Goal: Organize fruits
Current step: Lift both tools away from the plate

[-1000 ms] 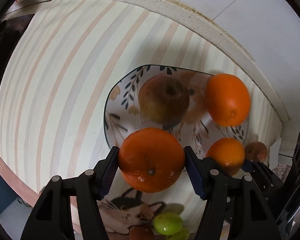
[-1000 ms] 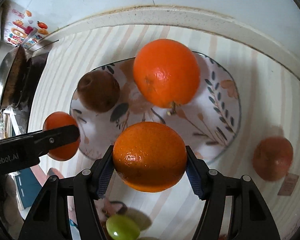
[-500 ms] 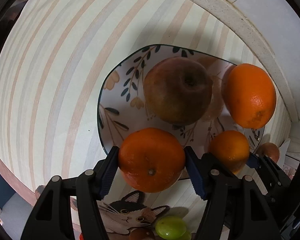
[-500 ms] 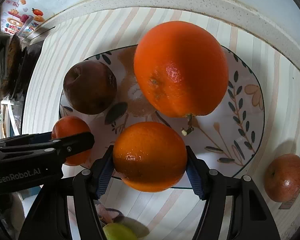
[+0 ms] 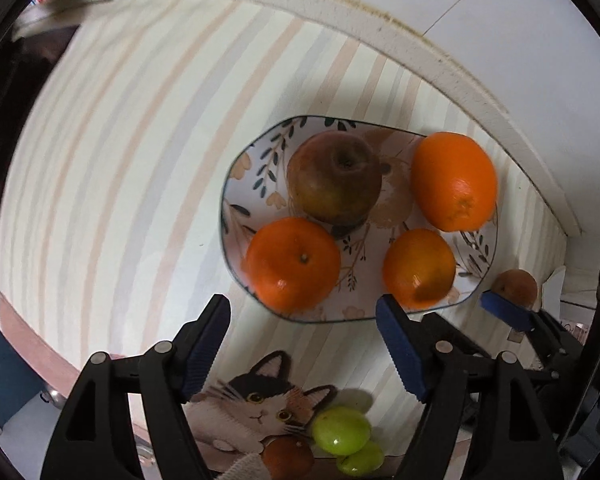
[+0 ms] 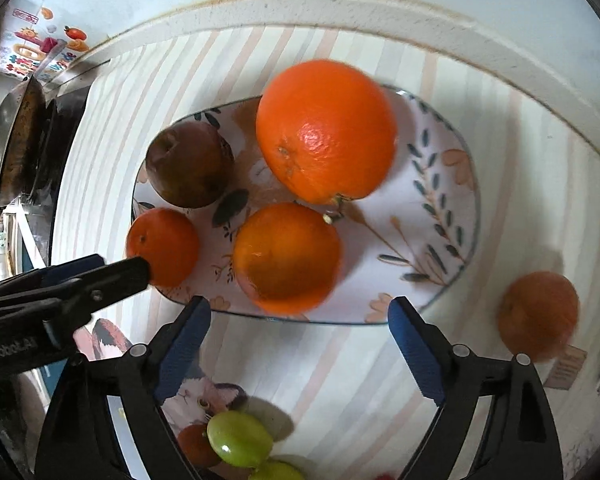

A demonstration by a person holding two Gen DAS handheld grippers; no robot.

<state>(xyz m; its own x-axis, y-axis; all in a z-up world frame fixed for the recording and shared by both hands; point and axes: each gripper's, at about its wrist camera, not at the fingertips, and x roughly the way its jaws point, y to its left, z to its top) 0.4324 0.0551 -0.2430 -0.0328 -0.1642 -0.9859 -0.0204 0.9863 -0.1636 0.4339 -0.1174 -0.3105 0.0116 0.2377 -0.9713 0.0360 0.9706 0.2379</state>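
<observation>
Looking down through the left wrist camera, the left gripper (image 5: 302, 340) hangs above the near edge of the plate (image 5: 236, 168), its jaws opening with nothing between the blue pads. Just beyond the fingertips, a mandarin (image 5: 293, 261) sits on the near-left part of the plate, stem spot up. A brownish apple (image 5: 334, 175) rests behind it, touching or nearly so. A second mandarin (image 5: 419, 267) lies on the near-right part, and a large orange (image 5: 454, 181) sits at the plate's far-right rim. Off the plate to the right, a small reddish fruit (image 5: 516, 286) peeks out behind one blue pad of the right gripper (image 5: 500, 312). Green grapes (image 5: 341, 430) lie on the striped mat (image 5: 120, 180), beside a printed cat (image 5: 260, 400).

Over to the right wrist camera: the right gripper (image 6: 300, 332) is spreading too, pads wide and empty, fingertips at the plate's (image 6: 460, 184) near rim. Its mandarin (image 6: 287, 258) lies on the plate straight ahead, slightly blurred. The large orange (image 6: 326, 132) sits just behind it, the apple (image 6: 190, 164) to the left. The left gripper's (image 6: 138, 270) black finger reaches in from the left, its tip overlapping the other mandarin (image 6: 163, 246). The reddish fruit (image 6: 538, 314) rests alone on the mat (image 6: 520, 140), well right of the plate. Grapes (image 6: 239, 438) show at the bottom.
</observation>
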